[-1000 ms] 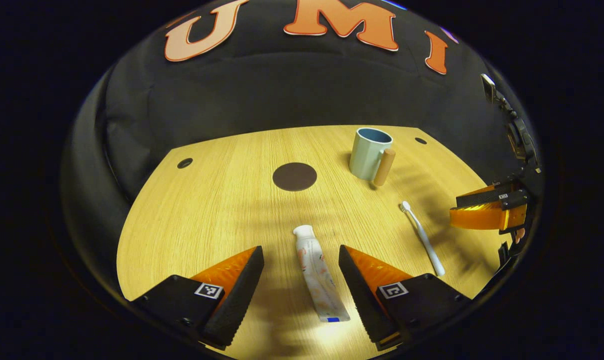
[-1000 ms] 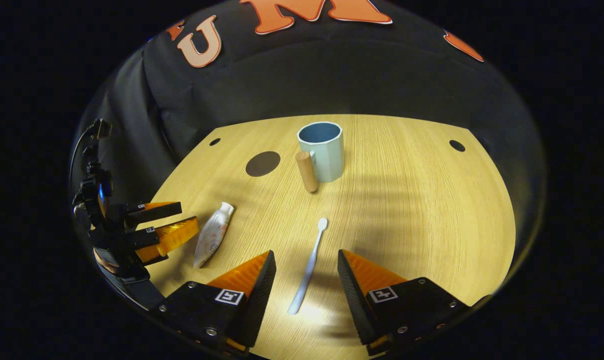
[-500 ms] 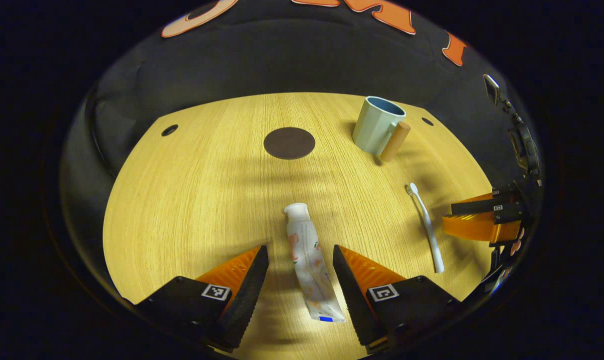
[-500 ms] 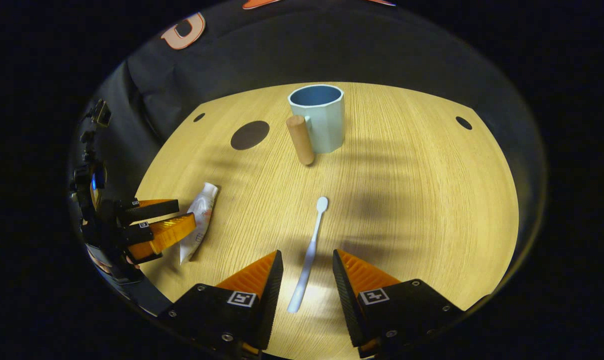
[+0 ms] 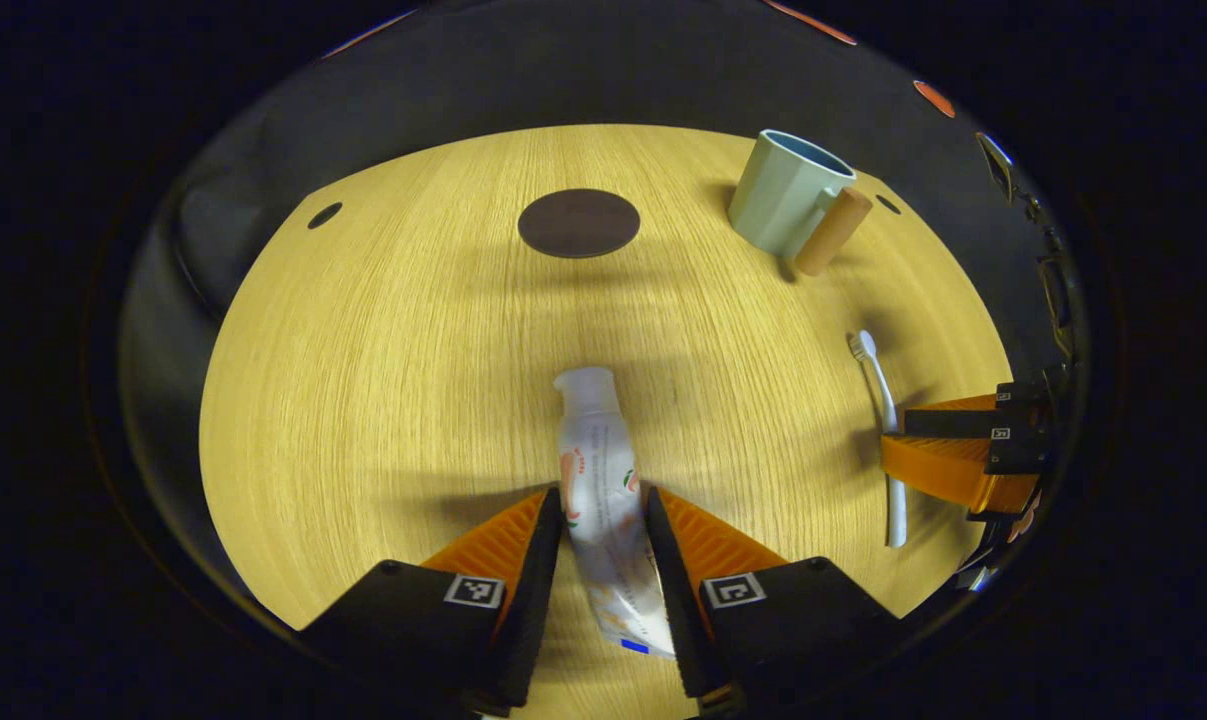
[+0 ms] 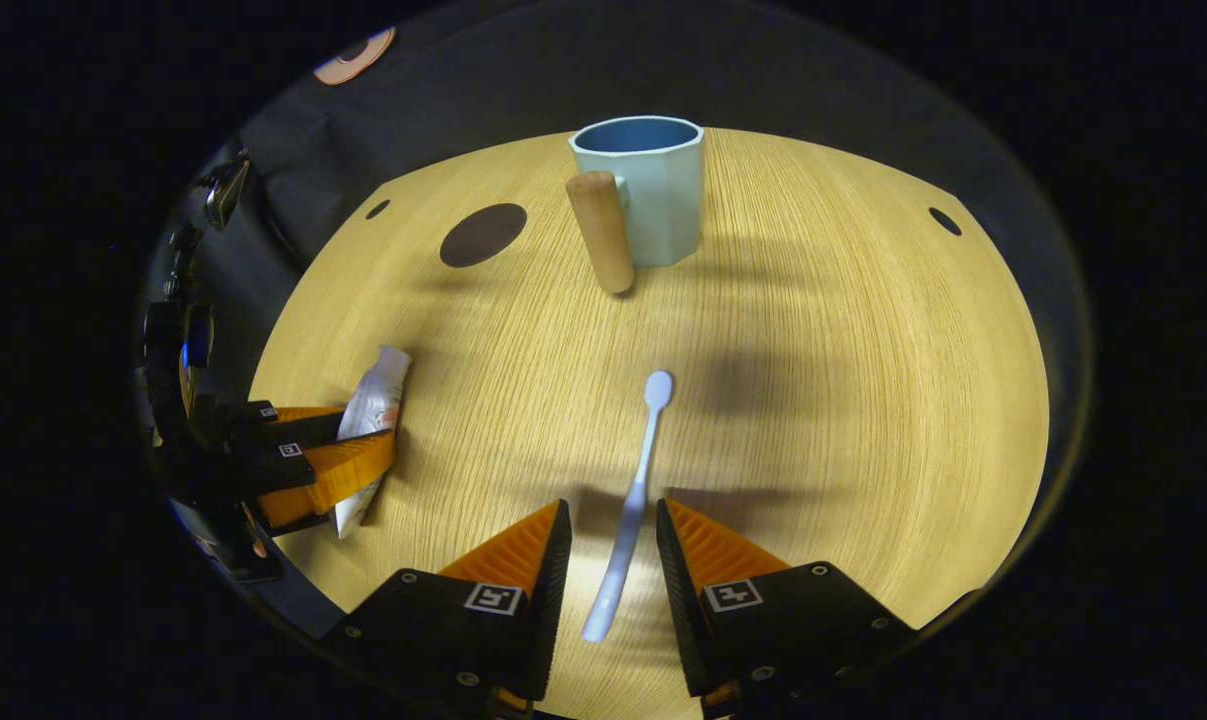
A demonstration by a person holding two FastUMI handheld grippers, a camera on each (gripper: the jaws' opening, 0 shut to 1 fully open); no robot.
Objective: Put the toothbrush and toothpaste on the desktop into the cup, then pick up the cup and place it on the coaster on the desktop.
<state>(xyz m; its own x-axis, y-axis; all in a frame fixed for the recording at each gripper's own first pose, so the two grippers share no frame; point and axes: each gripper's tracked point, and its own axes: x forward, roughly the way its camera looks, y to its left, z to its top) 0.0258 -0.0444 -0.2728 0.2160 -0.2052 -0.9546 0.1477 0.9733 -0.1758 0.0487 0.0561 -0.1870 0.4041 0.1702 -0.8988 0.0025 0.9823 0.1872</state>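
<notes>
Left gripper view: the left gripper (image 5: 603, 515) sits low over the wooden desktop (image 5: 383, 340), its two fingers closed in against the sides of the toothpaste (image 5: 603, 490) tube, which lies flat between them with its cap pointing away toward the far edge. Both fingers appear to press on the tube.

Right gripper view: the right gripper (image 6: 611, 530) straddles the toothbrush (image 6: 631, 510), which lies on the desktop with the head pointing away toward the cup. The fingers stand close on either side of the handle, with a narrow gap visible on each side; not yet clamped.

The cup (image 6: 648, 190) stands upright near the far edge, pale with a blue inside, its wooden handle (image 6: 601, 245) facing the grippers. It looks empty. The dark round coaster (image 5: 578, 222) lies bare on the desktop, apart from the cup.

The left gripper also shows in the right gripper view, low at the left with the toothpaste in it.
</notes>
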